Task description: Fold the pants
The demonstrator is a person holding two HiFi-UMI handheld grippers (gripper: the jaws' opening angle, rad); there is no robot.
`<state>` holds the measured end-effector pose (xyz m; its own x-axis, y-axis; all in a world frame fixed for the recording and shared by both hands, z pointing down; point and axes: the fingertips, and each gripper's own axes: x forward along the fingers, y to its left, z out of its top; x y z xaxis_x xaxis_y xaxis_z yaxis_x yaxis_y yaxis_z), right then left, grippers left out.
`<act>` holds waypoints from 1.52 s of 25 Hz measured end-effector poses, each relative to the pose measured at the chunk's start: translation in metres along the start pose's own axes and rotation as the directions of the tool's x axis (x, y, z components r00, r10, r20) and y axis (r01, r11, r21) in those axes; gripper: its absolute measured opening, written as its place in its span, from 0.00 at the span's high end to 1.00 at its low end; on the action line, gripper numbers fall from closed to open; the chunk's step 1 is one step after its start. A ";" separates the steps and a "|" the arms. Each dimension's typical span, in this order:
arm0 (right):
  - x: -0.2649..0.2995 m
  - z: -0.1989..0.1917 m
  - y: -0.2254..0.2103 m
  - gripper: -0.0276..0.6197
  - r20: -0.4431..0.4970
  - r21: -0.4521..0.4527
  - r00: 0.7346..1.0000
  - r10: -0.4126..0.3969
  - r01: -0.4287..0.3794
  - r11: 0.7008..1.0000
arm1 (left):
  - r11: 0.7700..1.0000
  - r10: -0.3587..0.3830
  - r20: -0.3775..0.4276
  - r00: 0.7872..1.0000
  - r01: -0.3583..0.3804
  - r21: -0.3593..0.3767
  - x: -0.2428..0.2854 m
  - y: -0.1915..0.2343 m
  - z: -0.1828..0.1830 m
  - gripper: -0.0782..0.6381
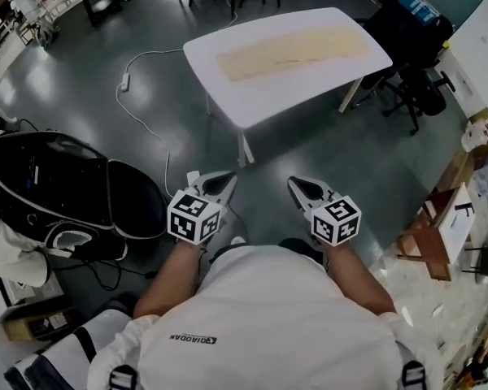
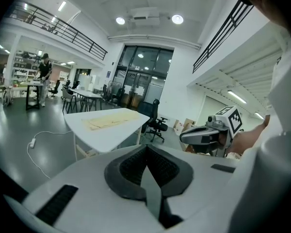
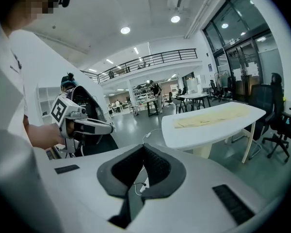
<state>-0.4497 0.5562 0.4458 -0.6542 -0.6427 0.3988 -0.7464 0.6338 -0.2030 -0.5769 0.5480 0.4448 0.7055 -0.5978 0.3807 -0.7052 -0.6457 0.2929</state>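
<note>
Beige pants [image 1: 293,51] lie flat and stretched out along a white table [image 1: 252,104] some way ahead of me. Both grippers are held close to my body, well short of the table and pointing toward it. The left gripper [image 1: 228,177] is shut with nothing between its pads. The right gripper [image 1: 293,184] also has its tips together and holds nothing. In the left gripper view the shut jaws [image 2: 146,147] face the table [image 2: 106,137] and pants [image 2: 109,123]. The right gripper view shows its tips [image 3: 143,147] aimed at the pants [image 3: 213,118].
An open black suitcase [image 1: 65,185] lies on the floor at my left. A white cable with a power strip [image 1: 134,71] runs across the floor left of the table. A black office chair [image 1: 415,71] stands at the table's right end. Wooden furniture [image 1: 431,242] stands to my right.
</note>
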 end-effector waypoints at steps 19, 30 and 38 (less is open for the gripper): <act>0.015 0.018 -0.058 0.93 0.020 0.005 0.999 0.035 -0.035 0.999 | 1.000 0.026 0.004 1.000 -0.026 -0.001 0.054 0.001 0.022 0.85; 0.013 0.044 -0.149 0.93 0.044 0.009 0.991 0.124 -0.124 0.992 | 0.996 0.086 0.015 0.996 -0.085 -0.014 0.146 -0.020 0.069 0.85; -0.001 0.049 -0.211 0.93 0.050 -0.011 0.977 0.207 -0.207 0.978 | 0.986 0.166 0.021 0.986 -0.166 -0.003 0.205 -0.041 0.091 0.85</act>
<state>-0.2981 0.4024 0.4449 -0.7999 -0.5183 0.3027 -0.5936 0.7576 -0.2714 -0.3973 0.4086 0.4315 0.5800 -0.7066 0.4053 -0.8127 -0.5360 0.2285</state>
